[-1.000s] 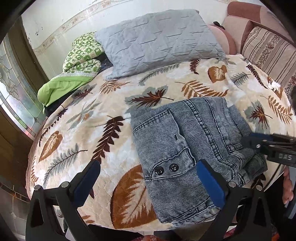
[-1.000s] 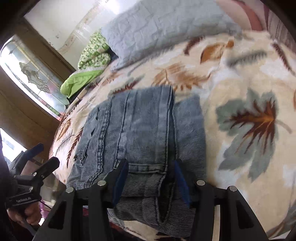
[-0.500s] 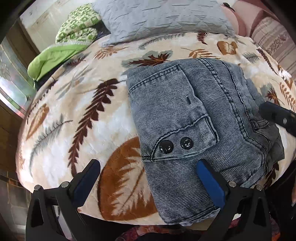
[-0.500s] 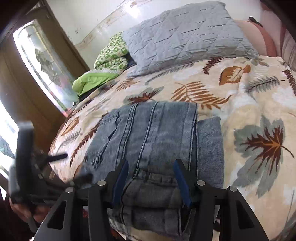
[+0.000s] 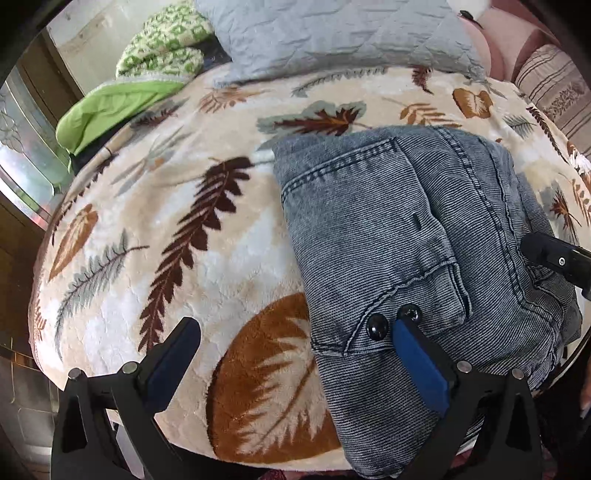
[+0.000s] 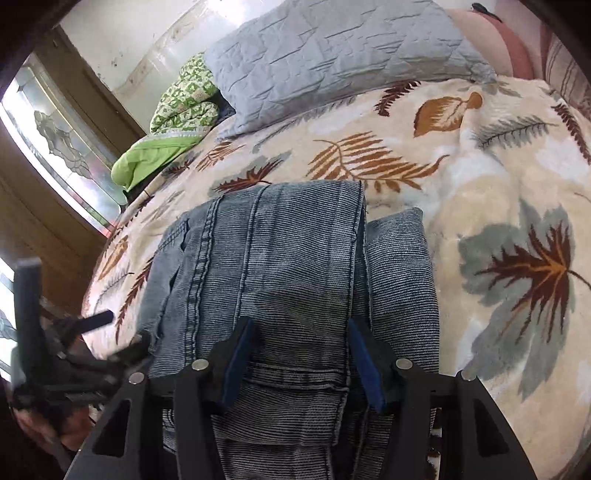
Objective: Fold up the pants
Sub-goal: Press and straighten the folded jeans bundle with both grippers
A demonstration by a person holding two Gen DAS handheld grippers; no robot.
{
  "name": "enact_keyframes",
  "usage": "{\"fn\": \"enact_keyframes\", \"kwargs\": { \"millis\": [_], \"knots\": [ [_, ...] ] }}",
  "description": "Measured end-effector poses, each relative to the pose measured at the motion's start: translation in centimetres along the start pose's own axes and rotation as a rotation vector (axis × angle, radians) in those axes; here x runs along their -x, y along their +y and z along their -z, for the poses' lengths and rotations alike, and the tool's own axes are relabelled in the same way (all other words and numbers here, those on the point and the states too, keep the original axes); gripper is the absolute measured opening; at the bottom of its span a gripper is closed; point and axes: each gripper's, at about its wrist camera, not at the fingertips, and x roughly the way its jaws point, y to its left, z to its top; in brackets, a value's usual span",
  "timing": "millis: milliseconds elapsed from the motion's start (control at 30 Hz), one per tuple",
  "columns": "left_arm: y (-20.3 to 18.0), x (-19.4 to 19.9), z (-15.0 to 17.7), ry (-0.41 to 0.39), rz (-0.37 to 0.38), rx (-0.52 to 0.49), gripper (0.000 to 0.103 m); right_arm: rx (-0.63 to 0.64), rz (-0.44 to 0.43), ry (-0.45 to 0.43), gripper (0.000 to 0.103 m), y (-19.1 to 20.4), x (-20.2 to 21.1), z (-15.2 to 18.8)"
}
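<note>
The folded grey-blue denim pants [image 5: 406, 236] lie on the leaf-print blanket [image 5: 177, 236] at the bed's near edge, well short of the grey quilted pillow [image 5: 332, 37]. The left gripper [image 5: 295, 343] hangs wide open and empty, one blue-padded finger over the pants' two black snaps [image 5: 393, 320], the other over bare blanket. The right gripper [image 6: 301, 354] straddles the pants' folded near edge, its fingers [image 6: 240, 360] opening and not visibly clamping the denim.

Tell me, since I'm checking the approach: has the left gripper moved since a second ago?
Yes. The left gripper has come down closer to the jeans; the pillow slid upward.
</note>
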Motion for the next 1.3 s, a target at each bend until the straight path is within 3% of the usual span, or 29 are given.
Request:
{"fn": "enact_keyframes", "kwargs": {
  "millis": [200, 333, 533, 733, 867, 1100, 1200, 1300],
  "knots": [
    [0.6, -0.8, -0.2, 0.033, 0.042, 0.022, 0.103, -0.001, -0.009, -0.006, 0.06, -0.2, -0.2, 0.1],
    [0.8, -1.4, 0.5, 0.014, 0.058, 0.069, 0.103, 0.006, -0.006, -0.014, 0.06, 0.0, -0.2, 0.2],
    [0.1, -1.0, 0.5, 0.003, 0.016, 0.027, 0.103, 0.004, -0.009, -0.027, 0.061, 0.0, -0.1, 0.5],
    [0.4, -0.4, 0.2, 0.029, 0.023, 0.03, 0.103, 0.005, -0.003, -0.035, 0.061, 0.1, 0.2, 0.8],
    [0.8, 1.6, 0.2, -0.026, 0.0, 0.04, 0.103, 0.039, 0.033, -0.036, 0.06, 0.8, 0.9, 1.0],
    [-1.9, 3.1, 0.7, -0.031, 0.092, -0.053, 0.103, -0.003, 0.011, -0.06, 0.061, 0.1, 2.0, 1.0],
    [-3.1, 2.6, 1.0, -0.036, 0.064, -0.101, 0.103, 0.006, 0.007, -0.071, 0.061, 0.3, 2.3, 1.0],
    [-2.6, 1.4, 1.0, 0.003, 0.108, -0.066, 0.103, 0.007, 0.024, -0.017, 0.061, 0.3, 1.2, 1.1]
  ]
}}
